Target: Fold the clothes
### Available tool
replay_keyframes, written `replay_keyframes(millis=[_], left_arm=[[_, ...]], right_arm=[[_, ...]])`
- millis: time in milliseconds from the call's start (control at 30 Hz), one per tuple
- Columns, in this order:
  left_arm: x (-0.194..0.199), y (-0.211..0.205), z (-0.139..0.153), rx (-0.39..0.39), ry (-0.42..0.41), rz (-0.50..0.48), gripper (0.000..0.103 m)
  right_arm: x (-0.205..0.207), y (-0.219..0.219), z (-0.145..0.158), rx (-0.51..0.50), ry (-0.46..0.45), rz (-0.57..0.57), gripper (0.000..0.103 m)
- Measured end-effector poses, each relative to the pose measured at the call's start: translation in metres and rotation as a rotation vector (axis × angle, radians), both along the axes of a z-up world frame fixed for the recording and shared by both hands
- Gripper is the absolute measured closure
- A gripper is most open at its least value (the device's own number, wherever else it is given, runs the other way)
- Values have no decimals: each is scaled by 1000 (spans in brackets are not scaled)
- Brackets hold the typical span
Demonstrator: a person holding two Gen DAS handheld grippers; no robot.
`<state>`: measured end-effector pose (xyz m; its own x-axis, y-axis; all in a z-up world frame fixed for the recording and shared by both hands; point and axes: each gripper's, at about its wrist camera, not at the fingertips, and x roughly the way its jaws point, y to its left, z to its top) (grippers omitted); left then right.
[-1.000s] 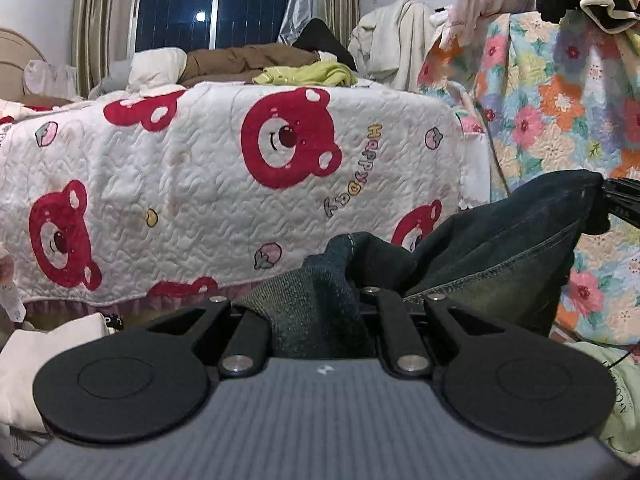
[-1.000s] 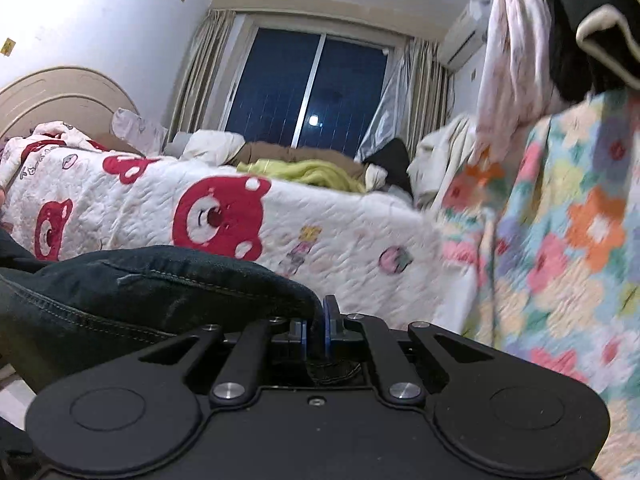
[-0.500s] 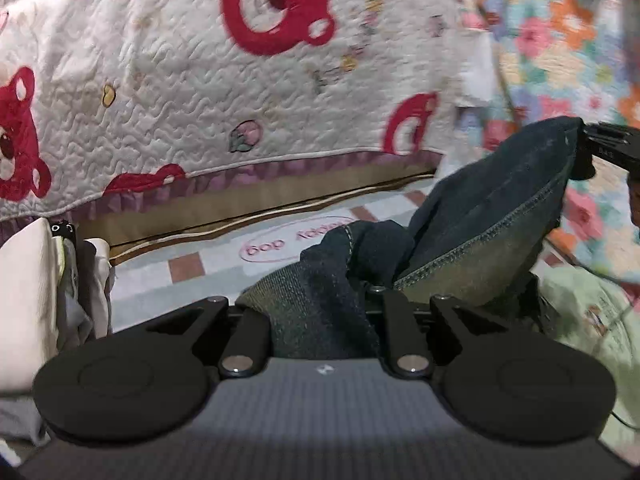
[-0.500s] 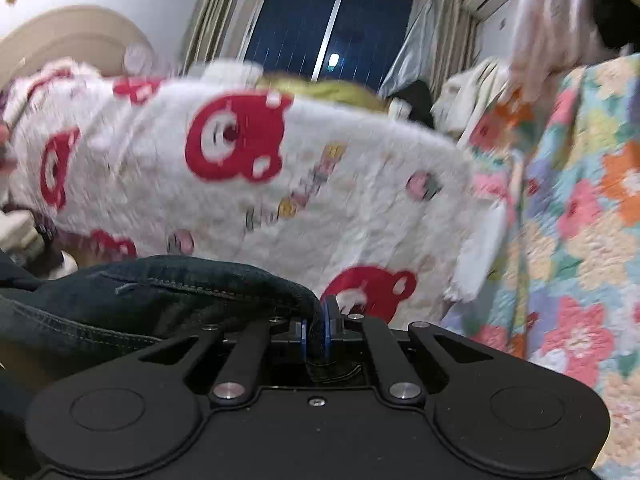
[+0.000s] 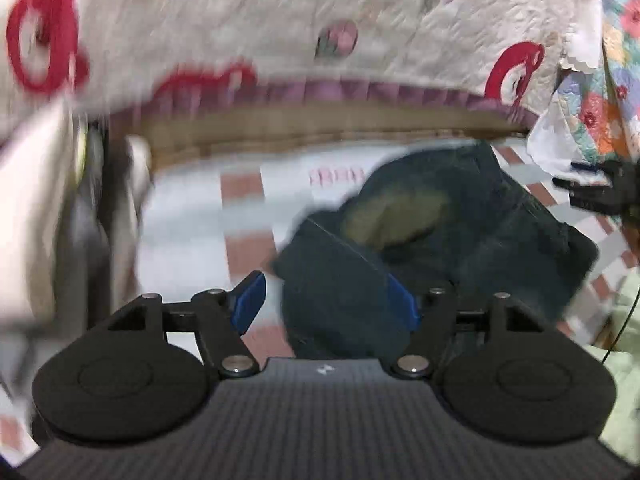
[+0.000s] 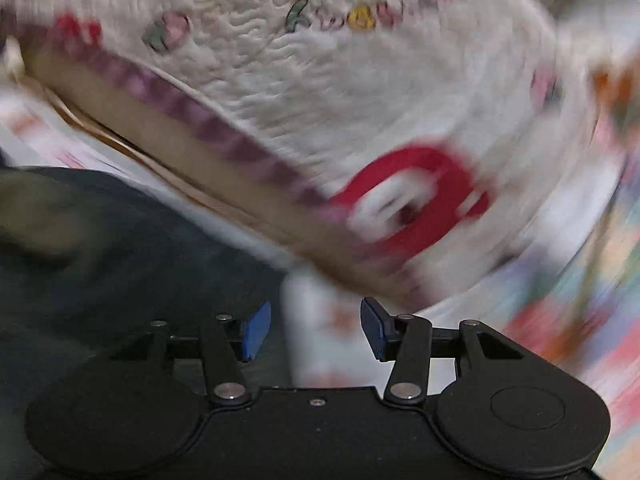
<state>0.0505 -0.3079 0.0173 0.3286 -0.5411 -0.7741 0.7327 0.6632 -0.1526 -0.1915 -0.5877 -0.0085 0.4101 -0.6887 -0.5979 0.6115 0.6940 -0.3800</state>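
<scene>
— Jeans (image 5: 440, 240): slumped in a dark heap on the tiled floor (image 5: 192, 240) below the bed quilt (image 5: 280, 20), pinched by neither tool.
— Left gripper (image 5: 326, 300)?
— Jaws just sprung apart, denim lying loose between them.
— Right gripper (image 6: 316, 328)?
— Jaws likewise just spread, gap bare; heap off to its left, just beside the left pad. Left hand nearer. Long axis blurred, hard to call.

The left tongs (image 5: 326, 300) sit low in frame: matte black linkage arms with silver pivot screws, two round black discs at the lower corners, blue pads (image 5: 250, 300) at the tips, and a grey ribbed body with a small white mark. The right tongs (image 6: 316, 330) match, but on a plain black body with a small centre screw
</scene>
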Motion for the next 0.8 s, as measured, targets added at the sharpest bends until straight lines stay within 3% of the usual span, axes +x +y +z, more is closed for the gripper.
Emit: replay_keyframes(millis=[133,200,300,400,500,567,733,767,800], left_arm=[[-24,9,-29,-37,79,-39,39],[-36,12,-47,-111,202,-29,39],[-55,14,-68,-156,276,-38,39],[-74,12,-80,-83,202,-66,40],[-86,16,-84,-19,101,-75,54],[-91,23,-84,14,18,-39,57],[-91,40,-79,-16,21,-39,57],[-96,40,-77,-28,13,-57,57],[-101,41,-77,-44,11,-74,57]], right_arm=[[-23,30,-16,295,-193,67,46],[-23,47,-26,432,-260,117,45],[-12,73,-39,633,-353,211,45],[2,103,-52,812,-391,312,45],[18,131,-68,873,-386,364,44],[29,144,-78,893,-380,372,41],[59,164,-104,851,-319,311,39],[65,168,-107,837,-302,327,58],[67,168,-105,834,-310,357,89]])
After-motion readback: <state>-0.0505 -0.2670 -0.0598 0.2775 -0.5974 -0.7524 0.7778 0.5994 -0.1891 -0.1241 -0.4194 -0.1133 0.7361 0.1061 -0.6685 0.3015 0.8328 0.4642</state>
